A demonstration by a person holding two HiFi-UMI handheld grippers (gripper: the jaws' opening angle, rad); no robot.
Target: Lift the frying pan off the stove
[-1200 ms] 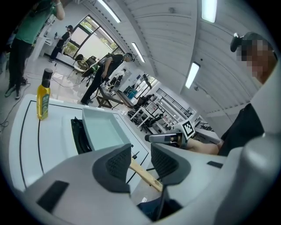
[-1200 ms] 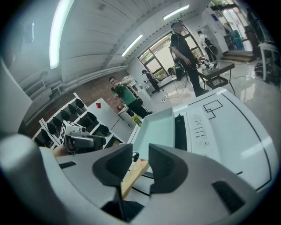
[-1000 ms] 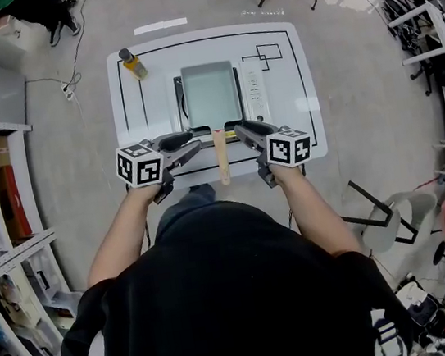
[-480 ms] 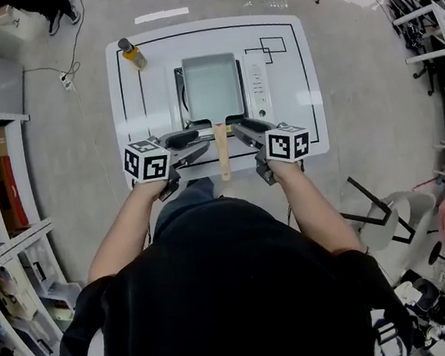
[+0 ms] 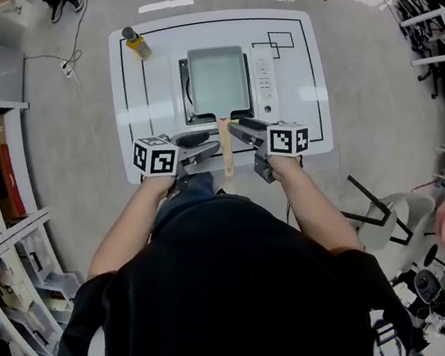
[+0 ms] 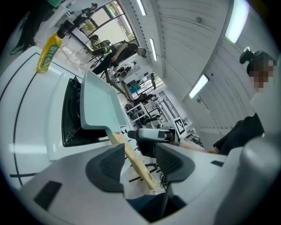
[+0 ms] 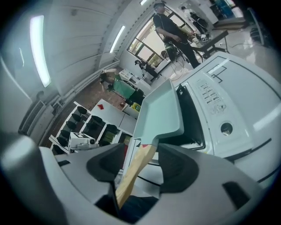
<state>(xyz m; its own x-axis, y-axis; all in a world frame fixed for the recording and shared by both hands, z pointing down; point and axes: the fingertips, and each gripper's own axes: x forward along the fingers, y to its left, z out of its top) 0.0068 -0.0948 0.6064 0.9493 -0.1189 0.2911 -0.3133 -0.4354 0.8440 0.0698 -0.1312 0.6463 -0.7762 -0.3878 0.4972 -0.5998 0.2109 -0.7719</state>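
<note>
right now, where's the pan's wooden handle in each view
Head view: the wooden handle is at centre, just below the frying pan.
Left gripper view: lower centre, slanting down to the right.
Right gripper view: lower centre, slanting down to the left.
Shared landmark: the pale green frying pan that the handle joins, upper left of it in the left gripper view, upper right of it in the right gripper view.

A white table (image 5: 133, 103) marked with black lines carries a stove (image 5: 265, 84) at its centre and a yellow bottle (image 5: 134, 43) at one far corner.
</note>
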